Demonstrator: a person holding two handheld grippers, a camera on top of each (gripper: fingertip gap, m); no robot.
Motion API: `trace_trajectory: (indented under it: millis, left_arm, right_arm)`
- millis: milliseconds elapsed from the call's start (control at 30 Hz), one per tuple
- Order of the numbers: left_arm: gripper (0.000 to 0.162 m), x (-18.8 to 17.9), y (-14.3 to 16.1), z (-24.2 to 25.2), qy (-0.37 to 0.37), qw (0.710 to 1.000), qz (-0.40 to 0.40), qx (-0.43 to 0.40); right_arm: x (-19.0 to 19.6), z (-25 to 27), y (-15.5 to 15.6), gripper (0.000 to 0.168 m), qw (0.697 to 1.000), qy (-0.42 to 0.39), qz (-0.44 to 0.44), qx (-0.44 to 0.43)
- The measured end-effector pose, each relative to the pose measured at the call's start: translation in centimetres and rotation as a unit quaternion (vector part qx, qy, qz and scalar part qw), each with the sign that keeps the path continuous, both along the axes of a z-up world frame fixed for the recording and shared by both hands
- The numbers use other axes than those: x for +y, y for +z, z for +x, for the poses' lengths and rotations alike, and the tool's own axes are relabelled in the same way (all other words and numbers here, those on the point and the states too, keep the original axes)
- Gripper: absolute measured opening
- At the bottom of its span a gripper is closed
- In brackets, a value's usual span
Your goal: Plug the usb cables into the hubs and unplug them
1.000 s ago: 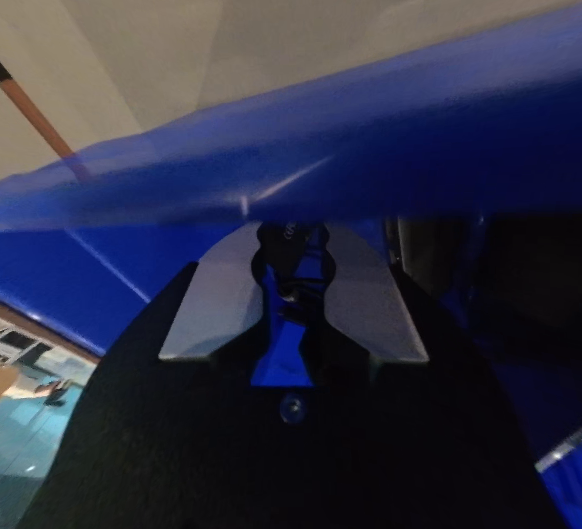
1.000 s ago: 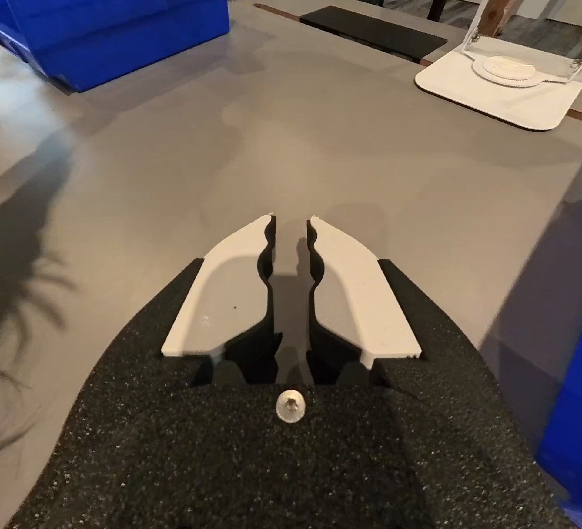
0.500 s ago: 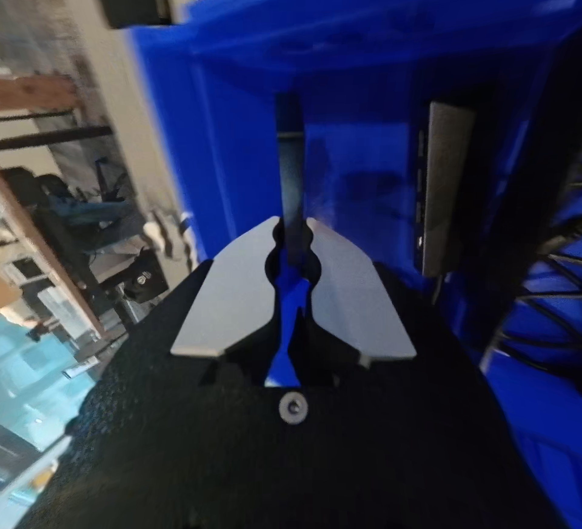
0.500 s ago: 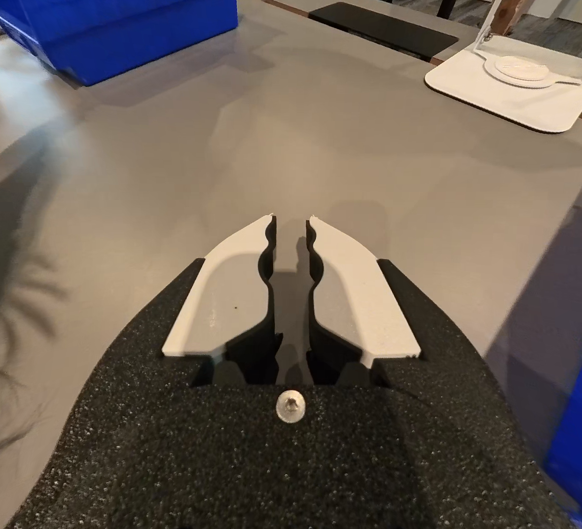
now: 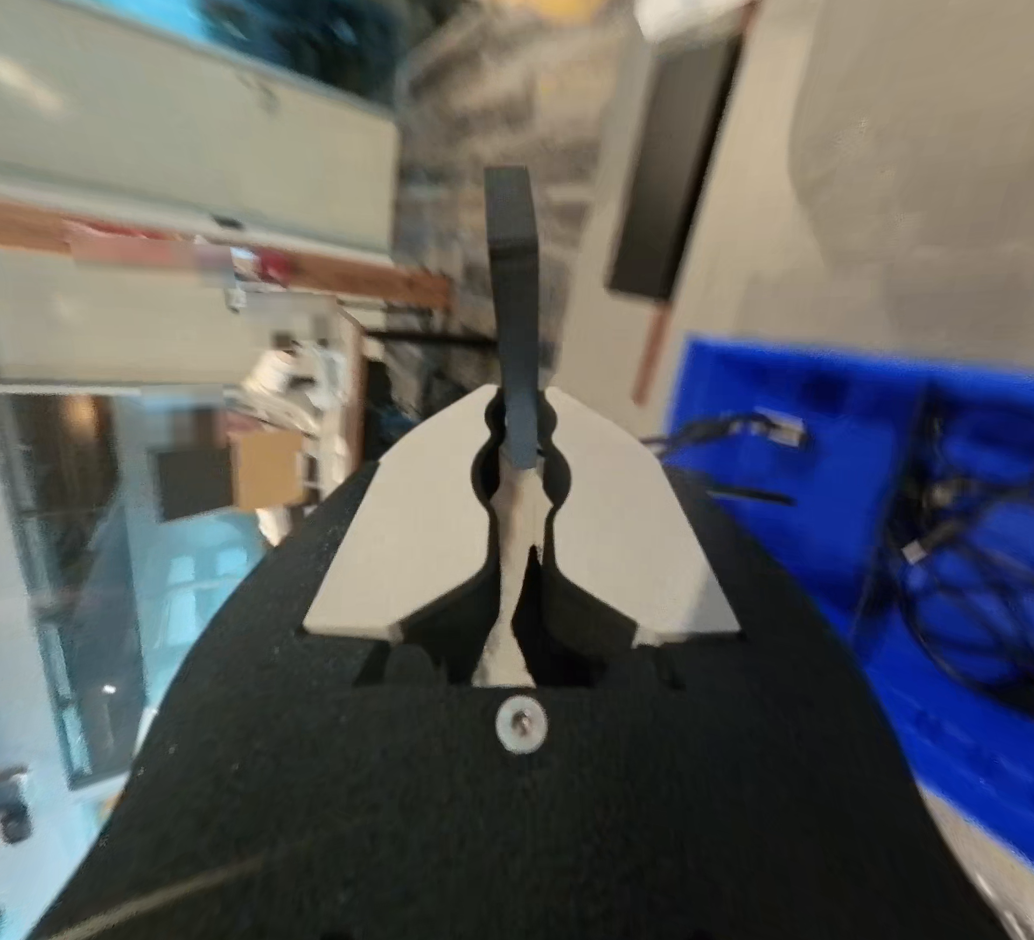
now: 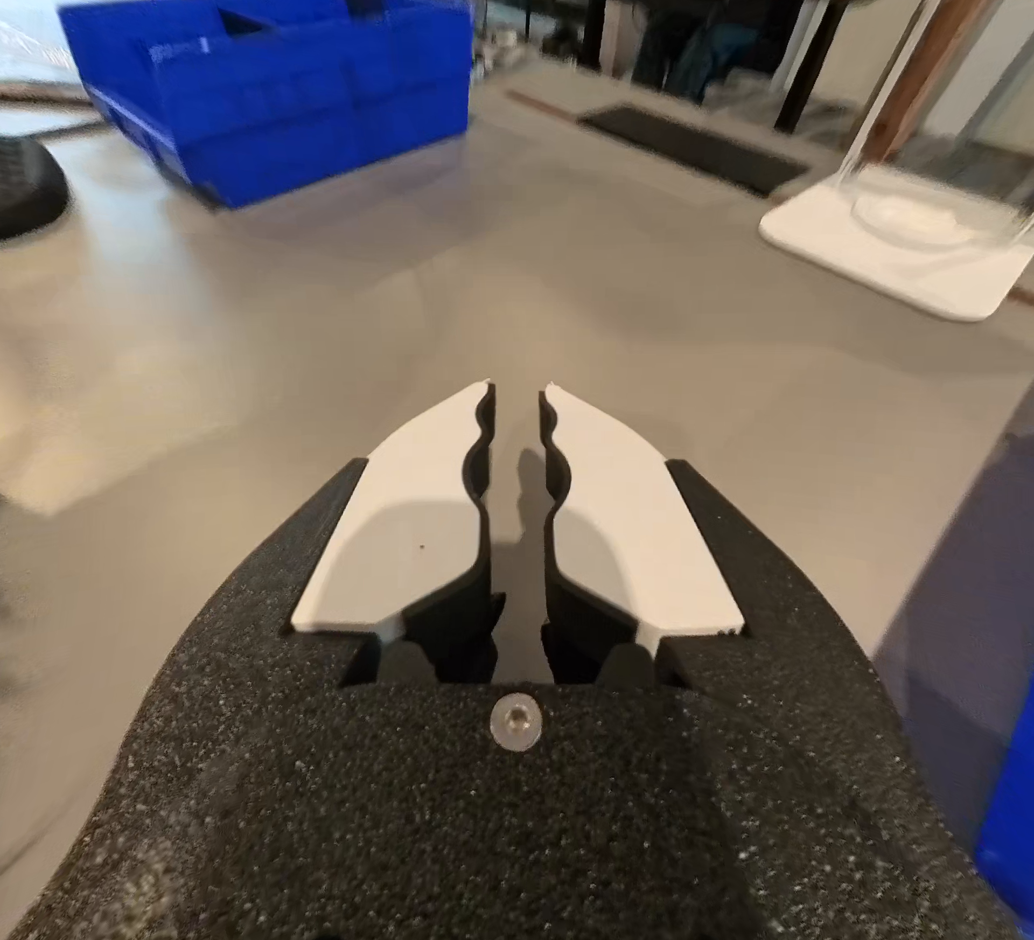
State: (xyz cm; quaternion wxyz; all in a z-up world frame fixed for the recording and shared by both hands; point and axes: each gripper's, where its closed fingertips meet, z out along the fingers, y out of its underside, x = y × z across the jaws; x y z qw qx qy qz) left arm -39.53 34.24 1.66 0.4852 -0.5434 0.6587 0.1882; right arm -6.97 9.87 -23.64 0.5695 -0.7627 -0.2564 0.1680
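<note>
Hub, dark and slab-shaped, pinched edge-on between the white fingers of the left gripper, sticking straight out past the tips. Half a second back, surrounded by blue bin walls; now lifted clear, with blurred shelving and room clutter behind it instead. Left gripper rolled hard sideways, so that the grey table stands as a vertical plane at the right. Blue bin down at the right, holding a tangle of black usb cables with metal plugs showing.

Right gripper slightly parted, grasping nothing, held low and level over the grey table; pointed more toward the room than before, view now smeared. Only from this side: a blue bin standing far left on the table, a black mat farther back, a white base with a clear stand at the right. Only from the left side: the held hub and the cables.
</note>
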Motion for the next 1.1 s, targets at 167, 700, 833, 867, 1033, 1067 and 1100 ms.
trace_trajectory:
  millis: [167,700,833,867,1033,1067,1100]
  left_arm:
    - [0.010,-3.1,8.0,5.2,-0.040,0.996,0.071,-0.039]
    - [0.010,-9.2,6.6,17.5,-0.155,0.976,0.015,-0.154]
    - [0.010,-9.1,2.3,18.9,-0.155,0.974,-0.023,-0.162]
    - [0.010,-9.2,1.3,19.1,-0.157,0.973,-0.035,-0.166]
    - [0.011,-9.7,-3.9,19.7,-0.146,0.971,-0.077,-0.171]
    - [0.010,-9.8,-4.8,19.7,-0.141,0.971,-0.085,-0.170]
    - [0.010,-10.0,-5.7,19.9,-0.139,0.969,-0.104,-0.174]
  right_arm:
    - [-0.2,0.5,1.6,0.011,0.999,-0.015,0.051,0.007]
    - [0.2,0.3,0.1,0.010,0.992,-0.028,0.070,-0.102]
    - [0.3,0.3,-0.2,0.010,0.993,-0.028,0.063,-0.100]
    - [0.3,0.3,-0.2,0.010,0.993,-0.028,0.063,-0.097]
    - [0.3,0.3,-0.2,0.010,0.994,-0.027,0.061,-0.089]
    - [0.3,0.3,-0.3,0.010,0.994,-0.027,0.060,-0.090]
    - [0.4,0.2,-0.3,0.010,0.994,-0.026,0.059,-0.092]
